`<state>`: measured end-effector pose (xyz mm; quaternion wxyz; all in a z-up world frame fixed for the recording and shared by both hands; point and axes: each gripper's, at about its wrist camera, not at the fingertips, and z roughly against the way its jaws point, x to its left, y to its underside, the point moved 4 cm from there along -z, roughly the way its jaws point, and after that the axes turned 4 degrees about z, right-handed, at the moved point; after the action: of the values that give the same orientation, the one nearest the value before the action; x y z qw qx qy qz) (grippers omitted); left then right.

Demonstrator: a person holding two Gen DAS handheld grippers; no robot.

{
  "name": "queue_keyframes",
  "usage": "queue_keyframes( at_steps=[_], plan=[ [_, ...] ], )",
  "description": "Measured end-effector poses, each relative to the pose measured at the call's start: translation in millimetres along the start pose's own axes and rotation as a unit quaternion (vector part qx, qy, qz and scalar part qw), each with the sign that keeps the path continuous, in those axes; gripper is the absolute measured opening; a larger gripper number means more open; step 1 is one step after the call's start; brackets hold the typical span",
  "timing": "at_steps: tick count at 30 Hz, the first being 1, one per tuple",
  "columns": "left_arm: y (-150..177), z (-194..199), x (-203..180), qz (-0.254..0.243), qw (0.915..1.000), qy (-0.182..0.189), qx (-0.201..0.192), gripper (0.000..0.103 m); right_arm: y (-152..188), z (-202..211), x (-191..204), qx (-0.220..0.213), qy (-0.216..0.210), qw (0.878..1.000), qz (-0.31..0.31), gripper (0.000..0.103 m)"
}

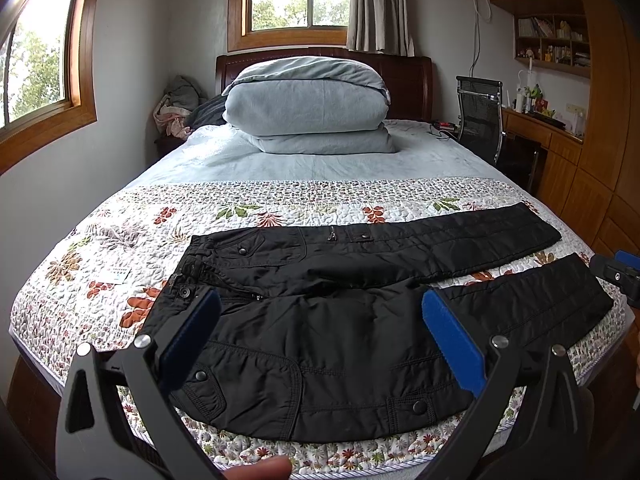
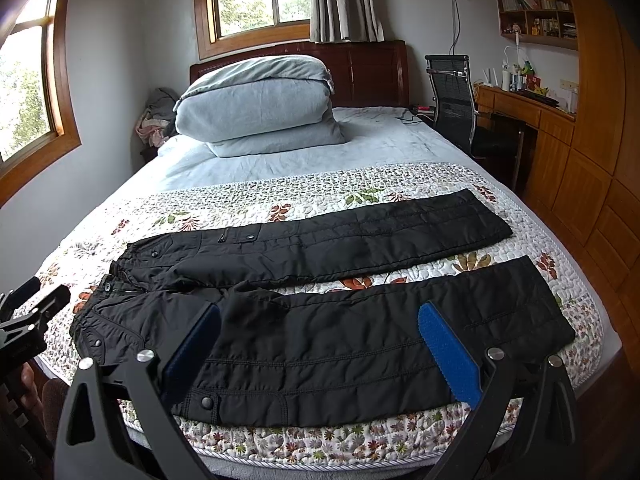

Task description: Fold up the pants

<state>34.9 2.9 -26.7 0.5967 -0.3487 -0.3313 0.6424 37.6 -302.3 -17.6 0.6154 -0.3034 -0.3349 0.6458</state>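
Observation:
Black padded pants [image 1: 320, 320] [image 2: 320, 320] lie flat across the foot of the bed, waist to the left, the two legs spread apart and pointing right. My left gripper [image 1: 320, 312] hovers open above the near hip and thigh, its blue pads [image 1: 452, 340] wide apart and holding nothing. Over the near leg my right gripper [image 2: 320, 320] also stands open, blue pads [image 2: 448, 352] empty. In the right wrist view the left gripper shows as black parts at the left edge; in the left wrist view the right gripper's tip shows at the right edge.
A floral quilt [image 1: 120, 240] covers the bed's foot. A folded blue duvet [image 1: 308, 108] is stacked at the headboard. An office chair [image 1: 480, 116] and wooden desk [image 1: 544, 128] stand right of the bed. A fingertip [image 1: 260, 470] shows at the bottom edge.

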Motion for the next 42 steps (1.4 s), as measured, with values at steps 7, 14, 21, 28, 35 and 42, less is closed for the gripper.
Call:
queue_keyframes(
  at_steps=[7, 14, 21, 28, 35, 42],
  plan=[
    [0, 0, 0, 0.000, 1.0000, 0.000, 0.000, 0.101, 1, 0, 0, 0.000, 0.000, 1.000, 0.000, 0.100],
    [2, -1, 1, 0.000, 1.0000, 0.000, 0.001, 0.101, 2, -2, 0, 0.003, -0.001, 1.000, -0.001, 0.100],
    [-6, -20, 12, 0.020, 0.9973, 0.050, 0.049, 0.101, -15, -12, -11, 0.010, -0.018, 1.000, 0.013, 0.100],
    [-49, -94, 64, 0.089, 0.9794, 0.085, 0.160, 0.101, -77, -50, -78, 0.031, 0.047, 0.998, 0.021, 0.100],
    [-77, -208, 144, 0.125, 0.9487, 0.050, 0.286, 0.101, -122, -172, -177, 0.147, 0.005, 0.989, -0.014, 0.100],
    [-59, -330, 246, 0.201, 0.8819, -0.024, 0.426, 0.101, -130, -296, -263, 0.250, 0.025, 0.966, -0.062, 0.100]
  ],
)
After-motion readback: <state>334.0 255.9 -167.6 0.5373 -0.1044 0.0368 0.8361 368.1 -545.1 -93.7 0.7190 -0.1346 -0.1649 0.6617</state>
